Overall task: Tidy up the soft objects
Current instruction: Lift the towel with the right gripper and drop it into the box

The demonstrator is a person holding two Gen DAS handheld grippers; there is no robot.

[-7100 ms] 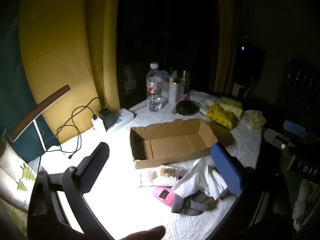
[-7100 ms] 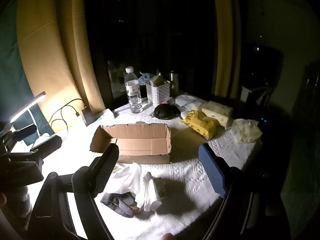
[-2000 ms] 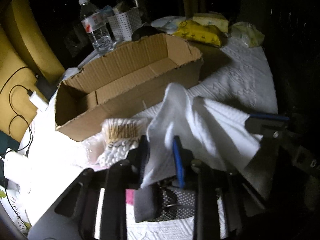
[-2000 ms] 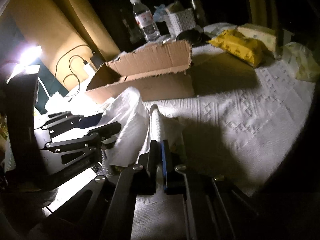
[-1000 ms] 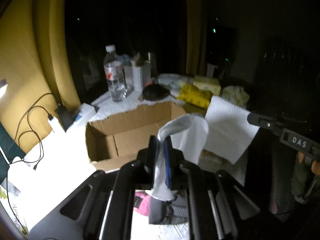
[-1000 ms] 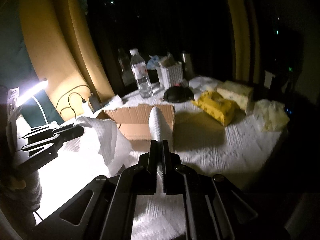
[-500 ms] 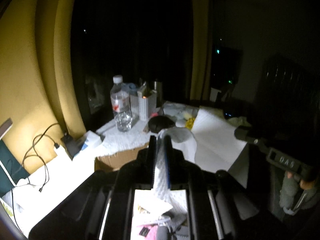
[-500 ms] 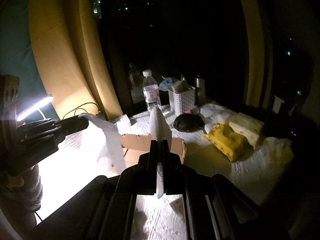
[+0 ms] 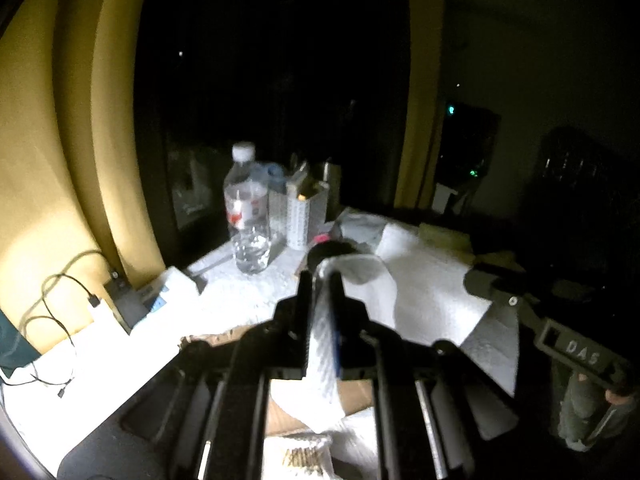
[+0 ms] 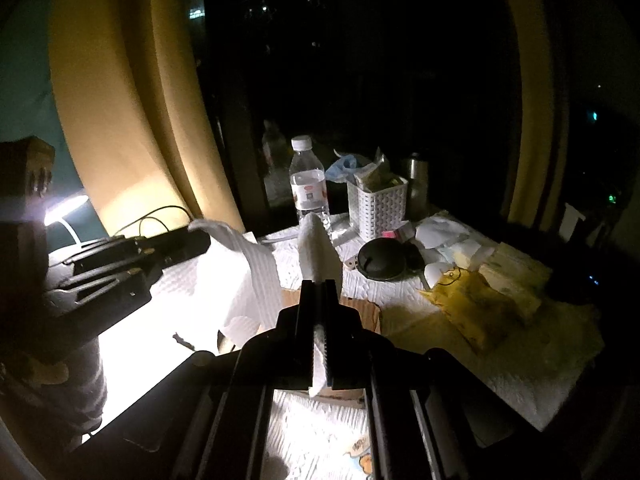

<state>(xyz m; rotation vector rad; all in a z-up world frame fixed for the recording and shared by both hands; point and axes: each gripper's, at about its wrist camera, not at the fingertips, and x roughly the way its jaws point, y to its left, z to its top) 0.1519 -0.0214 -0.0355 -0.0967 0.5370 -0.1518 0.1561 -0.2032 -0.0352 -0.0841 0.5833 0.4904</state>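
While a white cloth (image 9: 432, 292) is hanging in the air between the two tools, the left gripper (image 9: 321, 280) is pinching one edge of it, its fingers pressed together on a strip of the fabric that is running down between them. From the right wrist view, the right gripper (image 10: 319, 286) is clamping another edge of the same cloth (image 10: 240, 280), with a peak of white fabric standing up above its closed fingers and a short tail hanging out beneath them. Between the two grips the cloth is sagging in a loose sheet above the cardboard box (image 10: 360, 312), whose brown rim is showing just beyond the right tool and under the left one. Behind the box, a water bottle (image 10: 309, 184) is standing upright beside a white perforated basket (image 10: 378, 204) stuffed with small items, and a dark round lid (image 10: 380, 260) is lying on the table just in front of that basket. To the right, a yellow packet (image 10: 476, 304) is resting on the white textured tablecloth (image 10: 520, 376). A lamp (image 10: 66, 204) is glowing at the far left, near black cables (image 9: 52, 308) that are trailing along the yellow curtain (image 9: 60, 160). Under the left tool a small clear packet of cotton swabs (image 9: 300, 456) is lying on the table, blurred.
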